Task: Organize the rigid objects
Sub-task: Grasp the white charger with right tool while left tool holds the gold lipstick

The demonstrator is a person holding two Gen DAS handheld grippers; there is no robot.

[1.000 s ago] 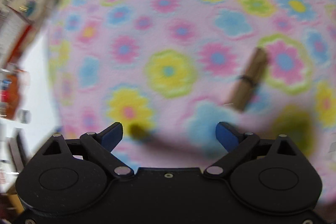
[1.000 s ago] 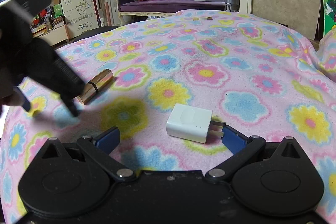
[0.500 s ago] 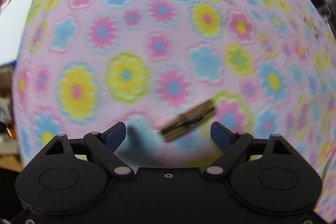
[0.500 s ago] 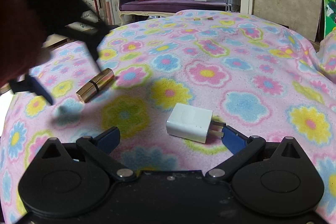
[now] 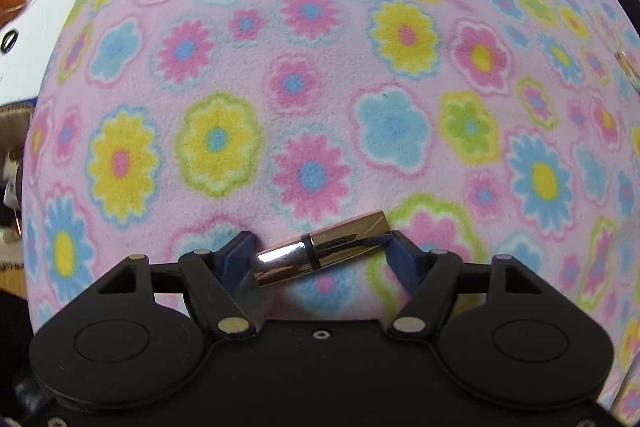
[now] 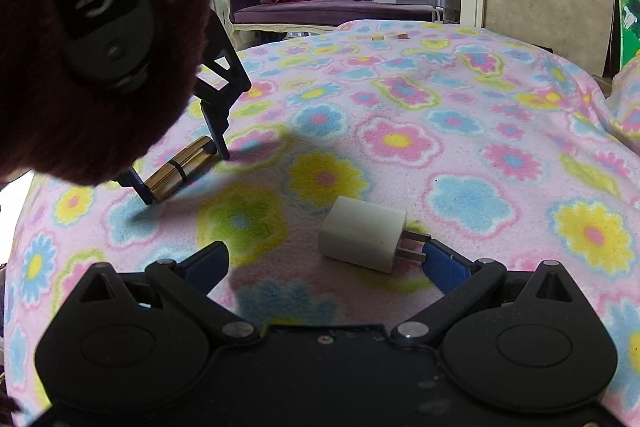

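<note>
Lipstick tube (image 5: 323, 253) lengthwise between closing left claw (image 5: 318, 251) fingers, steeply downward; right claw (image 6: 324, 267) apart, low.

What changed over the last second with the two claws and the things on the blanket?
The left claw swung over and down onto the gold tube, its jaws closing around the tube's two ends. The right claw stayed open and still beside the white charger; the tube and the charger kept their places.
</note>
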